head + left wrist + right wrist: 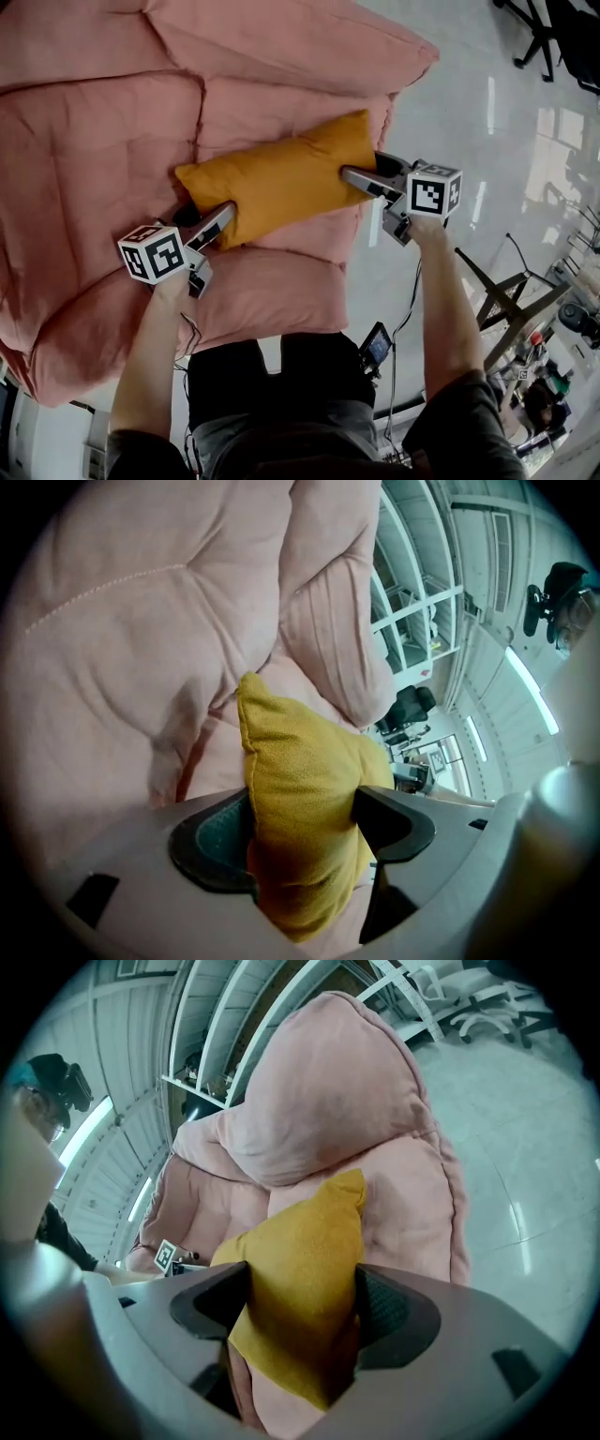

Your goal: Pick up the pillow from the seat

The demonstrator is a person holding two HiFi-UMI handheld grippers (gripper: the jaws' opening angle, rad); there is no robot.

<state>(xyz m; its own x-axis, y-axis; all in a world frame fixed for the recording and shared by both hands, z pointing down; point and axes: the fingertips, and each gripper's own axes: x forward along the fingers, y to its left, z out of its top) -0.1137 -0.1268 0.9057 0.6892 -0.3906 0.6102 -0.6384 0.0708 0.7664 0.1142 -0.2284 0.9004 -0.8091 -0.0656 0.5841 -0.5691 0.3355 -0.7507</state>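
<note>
1 pillow (pixel 281 178), mustard yellow, lying across the middle of 1 big pink padded seat (pixel 103 141), long axis running L–R in the head view. 2 tongs on it, one per end. Left tongs (pixel 223 217) clamped on the pillow's L end, right tongs (pixel 354 178) clamped on its R end; fabric bulges past both sets of pads.

2 marker cubes, 1 per tong: left cube (pixel 152 253), right cube (pixel 434 190), each w/ black-and-white square patterns.

Left gripper view: left tongs (pixel 302 822) pinch the pillow (pixel 300 789) edge-on, both pads touching it; white shelving (pixel 412 602) and a dark office chair (pixel 412 705) in the bkgd, which the head view doesn't show.

Right gripper view: right tongs (pixel 302 1297) squeeze a corner of the pillow (pixel 300 1251), w/ the seat's backrest (pixel 328 1101) rising behind.

Only the head view shows both forearms, the glossy floor (pixel 487 112) and a tripod (pixel 497 291) at R.
</note>
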